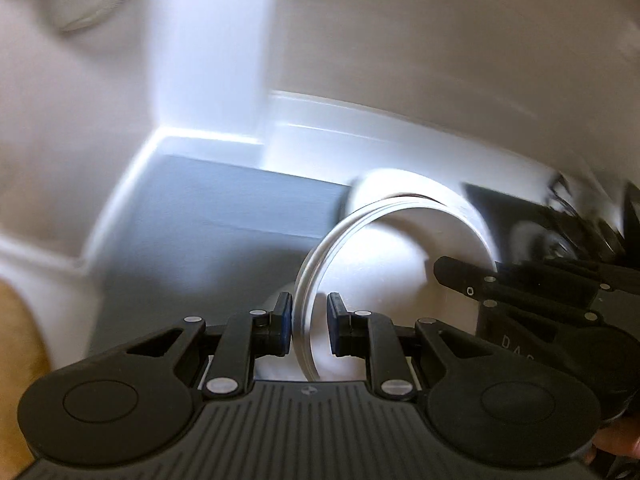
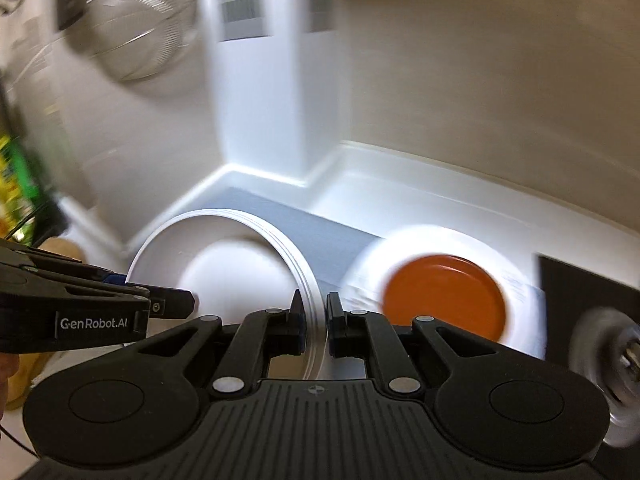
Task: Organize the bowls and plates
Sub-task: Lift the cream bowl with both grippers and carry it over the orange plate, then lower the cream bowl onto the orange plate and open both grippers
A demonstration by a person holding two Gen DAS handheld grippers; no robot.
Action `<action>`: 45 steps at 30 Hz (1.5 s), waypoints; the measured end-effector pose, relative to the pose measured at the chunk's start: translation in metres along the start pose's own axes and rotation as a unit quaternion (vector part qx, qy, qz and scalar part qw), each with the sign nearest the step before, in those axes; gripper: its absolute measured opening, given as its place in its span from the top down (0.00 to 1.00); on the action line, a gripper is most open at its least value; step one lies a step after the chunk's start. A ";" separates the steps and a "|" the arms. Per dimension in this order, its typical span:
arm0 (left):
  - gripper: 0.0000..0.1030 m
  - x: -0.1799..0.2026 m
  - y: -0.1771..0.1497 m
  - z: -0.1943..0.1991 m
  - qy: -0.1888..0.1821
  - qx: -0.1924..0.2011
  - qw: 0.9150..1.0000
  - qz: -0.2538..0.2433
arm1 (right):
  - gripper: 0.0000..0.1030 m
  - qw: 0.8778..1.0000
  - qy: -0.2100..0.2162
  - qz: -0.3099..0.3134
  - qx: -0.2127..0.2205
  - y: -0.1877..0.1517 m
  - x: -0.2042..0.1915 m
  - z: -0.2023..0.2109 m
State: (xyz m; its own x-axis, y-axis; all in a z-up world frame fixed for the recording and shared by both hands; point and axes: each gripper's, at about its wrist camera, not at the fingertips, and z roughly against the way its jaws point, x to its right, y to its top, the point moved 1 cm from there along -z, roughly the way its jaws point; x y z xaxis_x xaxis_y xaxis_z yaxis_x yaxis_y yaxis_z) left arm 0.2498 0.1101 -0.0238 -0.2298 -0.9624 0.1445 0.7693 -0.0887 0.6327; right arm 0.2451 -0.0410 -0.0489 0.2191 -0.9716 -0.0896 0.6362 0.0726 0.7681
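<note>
Right wrist view: both grippers' fingers clamp rim of white bowl stack (image 2: 224, 264) — orange plate (image 2: 442, 294) sits on white plate (image 2: 516, 280).

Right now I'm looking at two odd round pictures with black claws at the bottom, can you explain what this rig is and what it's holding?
Each picture comes from a fisheye camera on a hand-held two-finger gripper, looking along its fingers. No robot arm: a person carries one gripper in each hand. The left gripper and right gripper each pinch opposite rims of a stack of white round bowls, held above the grey counter. Beyond it, a small orange plate lies on a white plate. A metal mesh strainer shows at upper left. Everything is motion-blurred.
</note>
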 end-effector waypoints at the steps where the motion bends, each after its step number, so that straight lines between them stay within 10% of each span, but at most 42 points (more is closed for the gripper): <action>1: 0.81 0.010 0.002 -0.003 -0.008 -0.002 1.000 -0.013 | 0.90 1.000 -0.011 -0.010 0.000 -0.004 0.007 0.003; 10: 0.81 0.068 0.016 -0.041 -0.051 -0.027 0.995 -0.083 | 0.90 0.995 -0.071 -0.076 -0.007 -0.030 0.072 0.019; 45: 0.87 0.085 0.096 -0.197 0.017 -0.107 0.989 -0.096 | 0.89 0.984 -0.071 -0.140 -0.079 0.006 0.164 -0.111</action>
State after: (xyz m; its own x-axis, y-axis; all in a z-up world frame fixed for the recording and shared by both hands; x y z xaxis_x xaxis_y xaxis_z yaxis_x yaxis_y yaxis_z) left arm 0.4218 -0.0312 -0.1009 -0.3667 -0.9303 0.0101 0.8229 -0.3192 0.4700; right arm 0.3664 -0.1751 -0.1295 -0.0799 -0.9794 -0.1857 0.7659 -0.1796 0.6174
